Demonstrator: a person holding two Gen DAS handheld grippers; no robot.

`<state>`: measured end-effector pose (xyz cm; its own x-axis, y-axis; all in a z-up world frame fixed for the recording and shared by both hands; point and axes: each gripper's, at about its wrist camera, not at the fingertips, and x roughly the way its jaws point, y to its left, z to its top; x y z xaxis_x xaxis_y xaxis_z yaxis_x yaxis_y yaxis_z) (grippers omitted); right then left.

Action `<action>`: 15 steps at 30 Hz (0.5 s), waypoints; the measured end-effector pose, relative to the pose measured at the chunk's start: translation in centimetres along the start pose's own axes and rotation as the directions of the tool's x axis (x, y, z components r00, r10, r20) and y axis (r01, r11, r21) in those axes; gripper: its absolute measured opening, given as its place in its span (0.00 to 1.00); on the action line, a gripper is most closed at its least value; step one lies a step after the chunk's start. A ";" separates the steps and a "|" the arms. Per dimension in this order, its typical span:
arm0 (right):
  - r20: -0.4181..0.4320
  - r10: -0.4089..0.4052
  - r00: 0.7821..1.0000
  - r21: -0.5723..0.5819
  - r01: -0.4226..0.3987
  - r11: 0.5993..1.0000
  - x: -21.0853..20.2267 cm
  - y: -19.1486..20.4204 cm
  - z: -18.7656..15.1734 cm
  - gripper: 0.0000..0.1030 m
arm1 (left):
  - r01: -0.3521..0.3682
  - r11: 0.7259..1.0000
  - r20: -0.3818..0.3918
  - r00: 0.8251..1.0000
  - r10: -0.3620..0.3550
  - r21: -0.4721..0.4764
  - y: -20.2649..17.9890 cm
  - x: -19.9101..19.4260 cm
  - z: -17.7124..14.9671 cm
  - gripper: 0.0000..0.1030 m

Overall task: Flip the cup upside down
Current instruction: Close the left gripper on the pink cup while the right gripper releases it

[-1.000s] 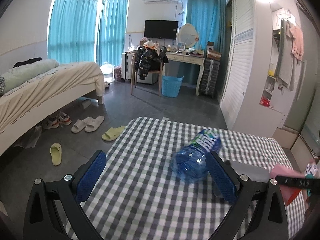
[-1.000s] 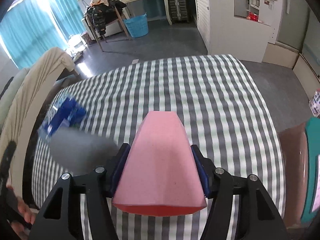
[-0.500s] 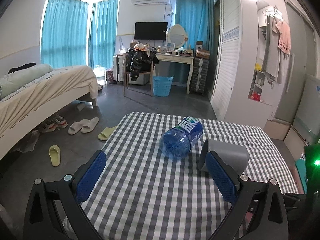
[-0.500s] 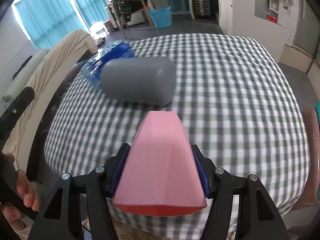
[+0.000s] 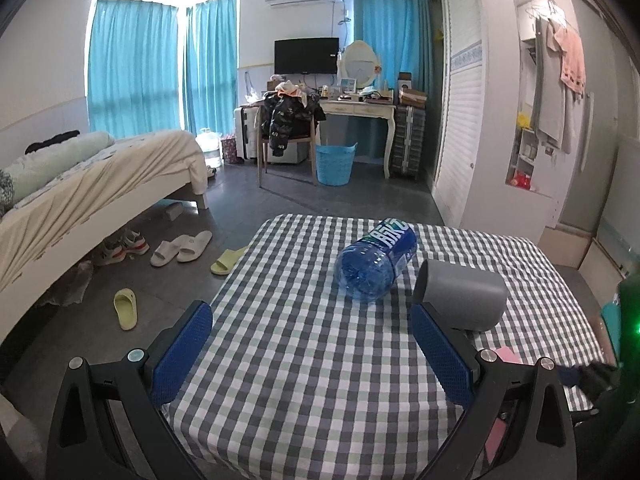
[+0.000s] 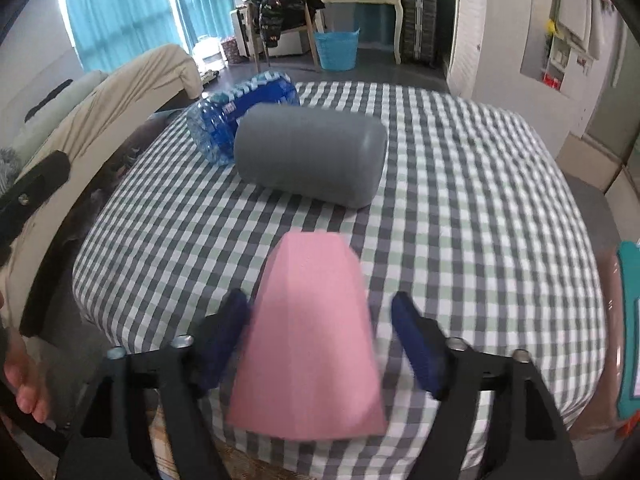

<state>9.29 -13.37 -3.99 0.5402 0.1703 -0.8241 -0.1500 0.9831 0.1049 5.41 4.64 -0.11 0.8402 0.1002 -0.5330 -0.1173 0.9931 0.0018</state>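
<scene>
Right gripper jaws spread, gaps visible beside pink cup, standing rim-down on checked tablecloth: release step, flip judged done. Left gripper wide apart, empty. Farther: grey cup on its side, touching blue bottle. Next: retreat straight back without tipping it.

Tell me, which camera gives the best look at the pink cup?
The right wrist view: the pink cup fills the foreground between the right gripper's parted fingers, slightly blurred. The left wrist view catches only a pink sliver behind its own finger.
</scene>
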 end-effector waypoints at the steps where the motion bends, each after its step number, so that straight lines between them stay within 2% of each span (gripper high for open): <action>1: 0.019 0.003 1.000 -0.009 -0.003 1.000 -0.7 -0.1 0.2 0.76 | -0.002 1.000 -0.001 1.000 0.002 0.006 -0.3 0.0 0.0 1.00; 5: 0.078 0.007 0.997 -0.025 -0.005 1.000 -3.1 -1.3 0.6 0.82 | -0.012 1.000 -0.007 1.000 0.012 0.028 -1.7 -0.1 0.2 1.00; 8: 0.126 -0.008 0.992 -0.035 0.013 0.999 -5.1 -2.7 0.8 0.82 | -0.009 0.999 -0.026 1.000 0.010 0.045 -2.9 0.1 0.4 1.00; 15: 0.243 -0.094 0.965 -0.018 0.102 0.995 -8.4 -8.0 1.4 0.83 | 0.059 0.997 -0.156 0.986 -0.050 0.054 -6.6 1.1 1.2 1.00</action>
<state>7.12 -22.52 2.89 0.7370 0.0880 -0.6702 -0.1089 0.9940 0.0108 7.77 -1.75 0.33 0.7518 0.0400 -0.6582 -0.0388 0.9991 0.0163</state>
